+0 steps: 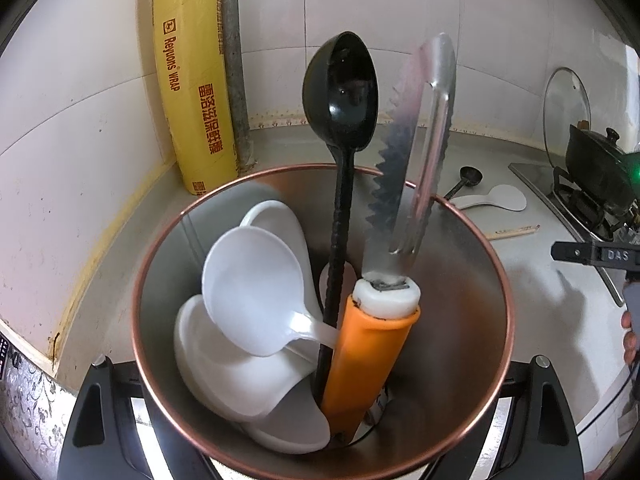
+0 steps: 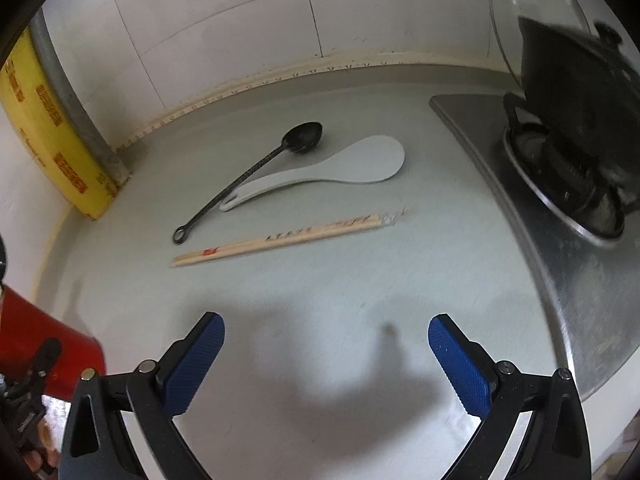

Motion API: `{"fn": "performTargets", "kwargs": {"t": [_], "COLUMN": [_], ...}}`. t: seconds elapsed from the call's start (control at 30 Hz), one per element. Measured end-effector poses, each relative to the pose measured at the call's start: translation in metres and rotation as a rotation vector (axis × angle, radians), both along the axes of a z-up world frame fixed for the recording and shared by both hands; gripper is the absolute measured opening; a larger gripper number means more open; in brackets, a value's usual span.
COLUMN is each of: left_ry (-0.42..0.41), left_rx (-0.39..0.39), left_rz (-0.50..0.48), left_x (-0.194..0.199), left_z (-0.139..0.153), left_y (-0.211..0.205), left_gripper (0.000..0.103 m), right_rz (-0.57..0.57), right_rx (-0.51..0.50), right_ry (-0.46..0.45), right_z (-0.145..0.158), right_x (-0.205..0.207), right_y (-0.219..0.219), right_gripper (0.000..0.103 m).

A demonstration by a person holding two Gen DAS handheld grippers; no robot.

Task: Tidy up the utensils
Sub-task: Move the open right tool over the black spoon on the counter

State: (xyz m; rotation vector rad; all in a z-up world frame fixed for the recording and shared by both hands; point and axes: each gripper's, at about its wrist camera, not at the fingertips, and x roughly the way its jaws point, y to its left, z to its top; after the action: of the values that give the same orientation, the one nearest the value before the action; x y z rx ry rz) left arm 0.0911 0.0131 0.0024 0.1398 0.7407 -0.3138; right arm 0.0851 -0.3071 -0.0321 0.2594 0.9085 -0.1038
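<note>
Your left gripper (image 1: 320, 420) clamps the canister (image 1: 492, 280), one finger on each side of its copper rim. Inside it stand a black ladle (image 1: 340, 92), a serrated knife (image 1: 390, 200) with an orange handle, metal tongs (image 1: 434, 120), and white spoons (image 1: 248, 296) leaning to the left wall. Yellow wrap box (image 1: 192, 80) stands upright in the corner behind the canister.

Your right gripper (image 2: 326, 364) hovers over the counter (image 2: 320, 300) with jaws spread wide, nothing between the blue pads (image 2: 196, 364). Ahead of it on the counter lie chopsticks (image 2: 288, 236), then a white rice paddle (image 2: 332, 172), then a black spoon (image 2: 256, 176). Spoon handle crosses the paddle handle, possibly touching; blur prevents confirming. Chopsticks lie apart from both. Stove (image 2: 560, 200) with a dark pot (image 2: 580, 88) sits at right, a glass lid (image 2: 532, 12) propped against the wall behind it.
</note>
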Motion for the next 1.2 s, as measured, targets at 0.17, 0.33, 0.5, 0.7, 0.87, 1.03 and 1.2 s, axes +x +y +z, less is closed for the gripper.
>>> {"fn": "performTargets", "kwargs": {"t": [0.17, 0.33, 0.5, 0.7, 0.87, 1.03, 1.2], "left_ry": [-0.010, -0.019, -0.028, -0.031, -0.029, -0.025, -0.023], "left_rx": [-0.008, 0.002, 0.001, 0.002, 0.005, 0.010, 0.012], "left_rz": [-0.005, -0.009, -0.013, -0.016, -0.012, -0.015, -0.017], "left_x": [0.002, 0.004, 0.007, 0.008, 0.007, 0.007, 0.007], "left_z": [0.003, 0.007, 0.009, 0.008, 0.008, 0.008, 0.009], "left_y": [0.002, 0.000, 0.000, -0.002, -0.003, -0.003, -0.003], "left_gripper": [0.090, 0.090, 0.090, 0.090, 0.090, 0.090, 0.090], "right_rz": [0.007, 0.011, 0.002, -0.016, -0.041, -0.024, 0.020], "right_rx": [-0.044, -0.045, -0.041, 0.002, 0.015, 0.057, 0.066], "right_ry": [0.003, 0.012, 0.025, 0.046, 0.067, 0.056, 0.029], "right_z": [0.006, 0.009, 0.009, 0.005, 0.001, 0.011, 0.031], "right_x": [0.019, 0.044, 0.071, 0.095, 0.115, 0.133, 0.160], "right_y": [-0.004, -0.013, -0.027, -0.047, -0.057, -0.056, -0.043], "right_gripper": [0.103, 0.103, 0.103, 0.103, 0.103, 0.103, 0.103]}}
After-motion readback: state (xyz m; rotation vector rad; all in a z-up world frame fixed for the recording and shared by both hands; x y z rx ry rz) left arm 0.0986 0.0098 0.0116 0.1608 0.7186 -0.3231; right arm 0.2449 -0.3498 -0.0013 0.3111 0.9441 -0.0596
